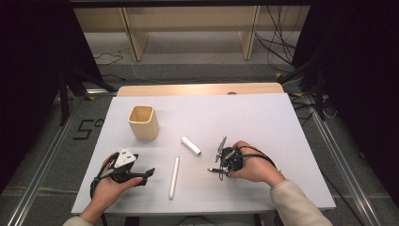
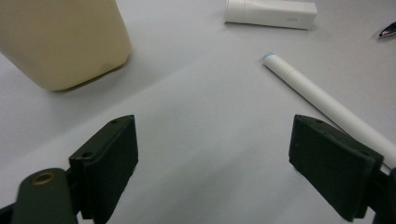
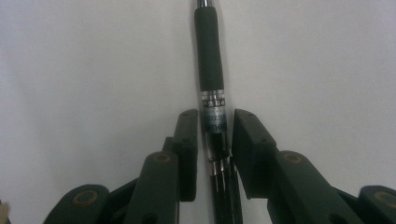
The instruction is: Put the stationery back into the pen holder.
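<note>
My right gripper [image 1: 222,168] [image 3: 215,128] lies low over the white table [image 1: 263,122], shut on a black pen [image 3: 208,56] with a rubber grip. The pen's barrel sits between the jaws and its metal tip [image 1: 211,170] pokes out to the left. My left gripper [image 1: 145,176] [image 2: 212,140] rests at the front left, open wide with nothing between its jaws. A long white pen [image 1: 174,178] [image 2: 317,98] lies just right of it, running past the right jaw. A short white cap [image 1: 191,145] [image 2: 271,13] lies farther back. A beige square cup [image 1: 143,122] [image 2: 60,42] stands upright at the back left.
The black pen's shiny tip [image 2: 387,30] shows at the right edge of the left gripper view. A wooden strip [image 1: 200,89] borders the table's far edge. Cables [image 1: 277,44] lie on the floor beyond it.
</note>
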A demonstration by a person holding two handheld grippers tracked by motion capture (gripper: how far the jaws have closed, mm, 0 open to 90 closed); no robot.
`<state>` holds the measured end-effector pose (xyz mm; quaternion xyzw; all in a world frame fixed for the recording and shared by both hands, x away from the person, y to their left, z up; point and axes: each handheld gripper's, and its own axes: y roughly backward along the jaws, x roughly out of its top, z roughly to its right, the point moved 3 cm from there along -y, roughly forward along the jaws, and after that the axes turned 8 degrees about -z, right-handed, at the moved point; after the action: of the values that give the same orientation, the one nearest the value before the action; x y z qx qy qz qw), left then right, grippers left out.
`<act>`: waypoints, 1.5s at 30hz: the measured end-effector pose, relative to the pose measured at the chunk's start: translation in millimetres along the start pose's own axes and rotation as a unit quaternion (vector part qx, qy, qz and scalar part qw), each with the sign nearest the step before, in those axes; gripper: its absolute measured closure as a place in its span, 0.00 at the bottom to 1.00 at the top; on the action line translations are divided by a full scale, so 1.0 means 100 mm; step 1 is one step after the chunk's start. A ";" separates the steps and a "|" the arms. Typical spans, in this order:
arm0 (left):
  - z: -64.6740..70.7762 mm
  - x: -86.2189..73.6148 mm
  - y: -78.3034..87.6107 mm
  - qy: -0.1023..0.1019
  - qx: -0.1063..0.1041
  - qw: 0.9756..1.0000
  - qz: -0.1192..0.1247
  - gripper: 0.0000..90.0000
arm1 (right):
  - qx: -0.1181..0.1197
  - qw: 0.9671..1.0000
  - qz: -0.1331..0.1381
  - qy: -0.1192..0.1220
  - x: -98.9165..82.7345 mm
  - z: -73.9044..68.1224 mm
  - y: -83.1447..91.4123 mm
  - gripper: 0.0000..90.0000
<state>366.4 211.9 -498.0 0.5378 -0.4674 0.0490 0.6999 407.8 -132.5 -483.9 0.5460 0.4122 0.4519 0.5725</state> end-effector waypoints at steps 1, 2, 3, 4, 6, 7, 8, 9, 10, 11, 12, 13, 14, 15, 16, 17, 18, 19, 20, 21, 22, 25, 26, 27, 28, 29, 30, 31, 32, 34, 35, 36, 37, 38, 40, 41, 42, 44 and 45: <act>0.00 0.00 0.00 0.000 0.000 1.000 0.000 0.17 | 0.000 1.000 -0.002 0.002 0.00 0.00 0.00 0.80; 0.00 0.00 0.00 0.000 0.000 1.000 0.000 0.17 | -0.002 1.000 -0.002 0.005 0.00 0.01 0.00 0.80; 0.00 0.00 0.00 0.001 0.000 1.000 0.000 0.17 | 0.000 1.000 -0.006 0.007 0.01 0.01 0.00 0.80; 0.00 0.00 0.00 0.000 0.000 1.000 0.000 0.17 | 0.000 1.000 -0.009 0.005 0.01 0.00 0.00 0.80; 0.00 0.00 0.00 0.000 0.000 1.000 0.000 0.17 | 0.002 1.000 -0.011 0.004 0.02 0.00 0.00 0.80; 0.00 0.00 0.00 0.000 0.000 1.000 0.000 0.17 | 0.003 1.000 -0.011 0.004 0.02 0.01 0.00 0.81; 0.00 0.00 0.00 0.000 0.000 1.000 0.000 0.17 | 0.006 1.000 -0.016 0.003 0.03 0.01 0.00 0.81; 0.00 0.00 0.00 0.000 0.000 1.000 0.000 0.17 | 0.006 1.000 -0.016 0.003 0.03 0.01 0.00 0.81; 0.00 0.00 0.00 0.000 0.000 1.000 0.000 0.17 | 0.004 1.000 -0.017 0.009 0.03 0.02 0.00 0.81; 0.00 0.00 0.00 0.000 0.000 1.000 0.000 0.17 | 0.006 1.000 -0.020 0.008 0.04 0.02 0.00 0.81; 0.00 0.00 0.00 0.001 0.000 1.000 0.000 0.17 | 0.006 1.000 -0.020 0.008 0.04 0.02 0.00 0.81; 0.00 0.00 0.00 0.000 0.000 1.000 0.000 0.17 | 0.006 1.000 -0.018 0.009 0.05 0.02 -0.01 0.82; 0.00 0.00 0.00 0.001 0.000 1.000 0.000 0.17 | 0.006 1.000 -0.022 0.009 0.05 0.02 0.00 0.82; 0.00 0.00 0.00 0.000 0.000 1.000 0.000 0.17 | 0.008 1.000 -0.025 0.008 0.05 0.02 0.00 0.82; 0.00 0.00 0.00 0.001 0.000 1.000 0.000 0.17 | 0.008 1.000 -0.026 0.009 0.05 0.02 0.00 0.82; 0.00 0.00 0.00 0.000 0.000 1.000 0.000 0.17 | 0.009 1.000 -0.028 0.009 0.06 0.02 0.00 0.82; 0.00 0.00 0.00 0.000 0.000 1.000 0.000 0.17 | 0.009 1.000 -0.028 0.009 0.06 0.02 0.00 0.82; 0.00 0.00 0.00 0.000 0.000 1.000 0.000 0.17 | 0.009 1.000 -0.028 0.010 0.06 0.02 0.00 0.82; 0.00 0.00 0.00 0.000 0.000 1.000 0.000 0.17 | 0.011 0.999 -0.029 0.009 0.06 0.02 -0.01 0.83; 0.00 0.00 0.00 0.000 0.000 1.000 0.000 0.17 | 0.013 0.999 -0.030 0.007 0.06 0.02 0.00 0.83; 0.00 0.00 0.00 0.000 0.000 1.000 0.000 0.17 | 0.015 0.999 -0.031 0.008 0.07 0.03 0.00 0.83; 0.00 0.00 0.00 0.000 0.000 1.000 0.000 0.17 | 0.018 0.999 -0.031 0.006 0.07 0.04 -0.01 0.83; 0.00 0.00 0.00 0.000 0.000 1.000 0.000 0.17 | 0.018 0.999 -0.031 0.006 0.07 0.04 -0.01 0.83; 0.00 0.00 0.00 -0.001 0.000 1.000 0.000 0.17 | 0.019 0.999 -0.033 0.006 0.07 0.04 -0.01 0.83; 0.00 0.00 0.00 -0.001 0.000 1.000 0.000 0.17 | 0.020 0.999 -0.032 0.005 0.07 0.04 -0.01 0.83; 0.00 0.00 0.00 0.000 0.000 1.000 0.000 0.17 | 0.020 0.999 -0.033 0.006 0.07 0.04 -0.01 0.83; 0.00 0.00 0.00 0.000 0.000 1.000 0.000 0.17 | 0.021 0.999 -0.033 0.008 0.07 0.04 -0.01 0.83; 0.00 0.00 0.00 0.000 0.000 1.000 0.000 0.17 | 0.021 0.999 -0.033 0.008 0.07 0.04 -0.01 0.84; 0.00 0.00 0.00 0.001 0.000 1.000 0.000 0.17 | 0.022 0.999 -0.033 0.009 0.07 0.05 -0.01 0.84; 0.00 0.00 0.00 0.000 0.000 1.000 0.000 0.17 | 0.022 0.999 -0.033 0.011 0.07 0.05 -0.01 0.84; 0.00 0.00 0.00 -0.001 0.000 1.000 0.000 0.17 | 0.022 0.999 -0.032 0.012 0.07 0.05 -0.01 0.84; 0.00 0.00 0.00 -0.001 0.000 1.000 0.000 0.17 | 0.022 0.999 -0.032 0.014 0.07 0.05 -0.01 0.84; 0.00 0.00 0.00 -0.001 0.000 1.000 0.000 0.17 | 0.023 0.999 -0.032 0.014 0.07 0.05 -0.01 0.84; 0.00 0.00 0.00 -0.001 0.000 1.000 0.000 0.17 | 0.023 0.999 -0.032 0.015 0.07 0.05 -0.01 0.85; 0.00 0.00 0.00 -0.001 0.000 1.000 0.000 0.17 | 0.023 0.999 -0.032 0.016 0.07 0.05 -0.01 0.85; 0.00 0.00 0.00 -0.001 0.000 1.000 0.000 0.17 | 0.023 0.999 -0.032 0.015 0.07 0.05 -0.01 0.85; 0.00 0.00 0.00 0.000 0.000 1.000 0.001 0.17 | 0.023 0.999 -0.031 0.016 0.07 0.05 -0.01 0.85; 0.00 0.00 0.00 0.000 0.000 1.000 0.001 0.17 | 0.022 0.999 -0.031 0.019 0.07 0.05 -0.02 0.85; 0.00 0.00 0.00 0.000 0.000 1.000 0.001 0.17 | 0.024 0.999 -0.033 0.020 0.07 0.05 -0.01 0.86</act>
<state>366.0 211.7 -498.0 0.5374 -0.4678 0.0498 0.6999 414.3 -126.5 -484.8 0.5366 0.4515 0.4338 0.5657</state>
